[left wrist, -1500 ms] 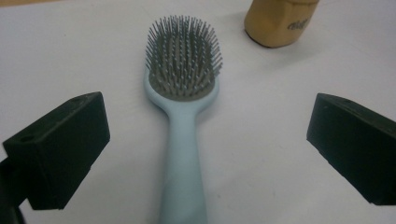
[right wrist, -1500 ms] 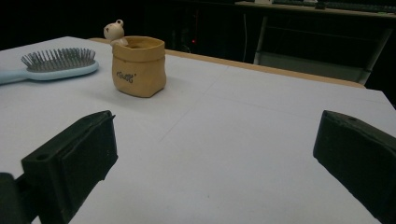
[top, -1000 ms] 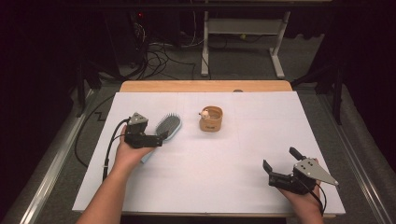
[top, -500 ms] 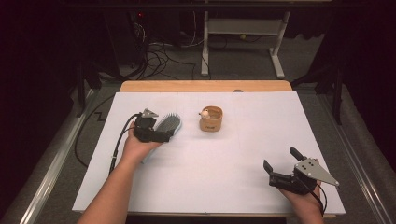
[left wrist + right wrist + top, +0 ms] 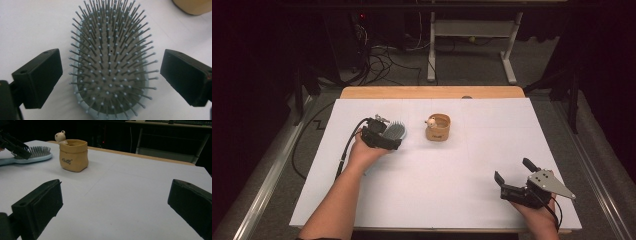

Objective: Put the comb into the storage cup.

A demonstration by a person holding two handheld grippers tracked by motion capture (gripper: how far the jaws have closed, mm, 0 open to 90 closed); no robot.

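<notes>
A light-blue hairbrush with grey bristles lies bristles-up on the white table, left of centre. My left gripper hovers over its head, open. In the left gripper view the brush head sits between the two black jaws, with a gap on each side. A tan pot with a small bear figure on its rim stands just right of the brush. My right gripper rests near the front right of the table, open and holding nothing. The right gripper view looks across bare table toward the pot and brush.
White paper covers the table, with a wooden edge showing at the back. A black cable trails from the left gripper off the table's left side. Beyond the table are cables and a desk frame on the floor.
The left gripper has moved right, from the brush's handle side to over its head. The right gripper has stayed still.
</notes>
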